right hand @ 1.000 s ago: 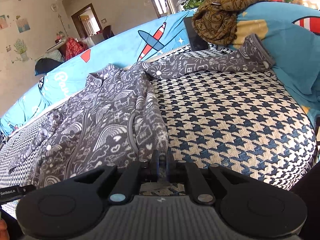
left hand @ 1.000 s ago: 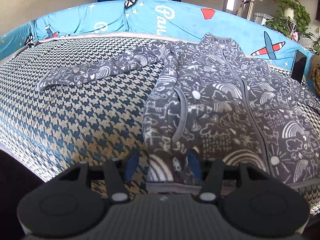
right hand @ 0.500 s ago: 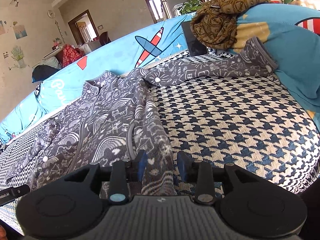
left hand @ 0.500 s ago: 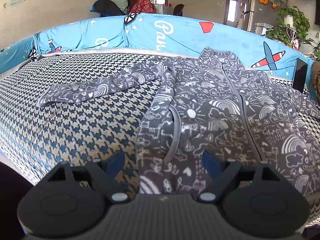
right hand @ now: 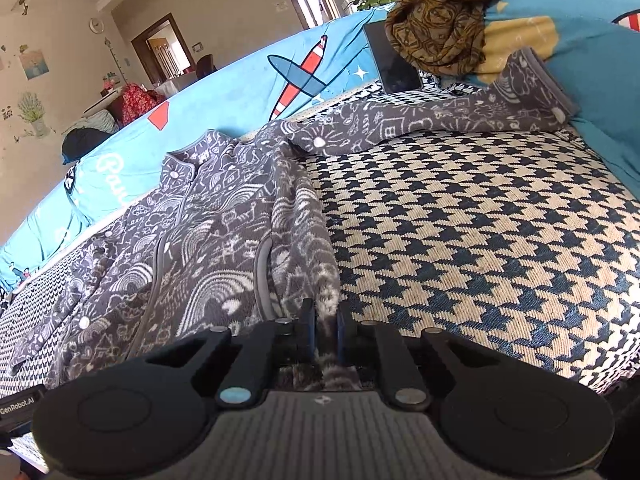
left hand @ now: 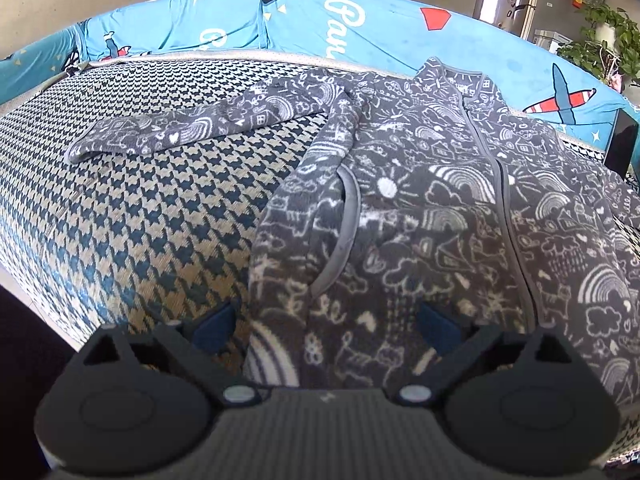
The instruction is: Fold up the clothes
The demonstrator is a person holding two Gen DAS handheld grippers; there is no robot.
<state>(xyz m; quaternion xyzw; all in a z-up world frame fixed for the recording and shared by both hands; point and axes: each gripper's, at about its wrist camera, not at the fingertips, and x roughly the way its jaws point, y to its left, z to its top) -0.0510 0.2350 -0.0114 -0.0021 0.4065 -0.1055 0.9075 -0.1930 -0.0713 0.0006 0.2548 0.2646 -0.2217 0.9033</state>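
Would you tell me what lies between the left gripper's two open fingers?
In the left wrist view, the hem of the grey patterned jacket lies between the left gripper's fingers.

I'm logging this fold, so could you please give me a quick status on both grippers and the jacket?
Left gripper open, straddling the hem. Right gripper shut on the jacket hem corner. Jacket flat, sleeves spread. Nothing in the way.
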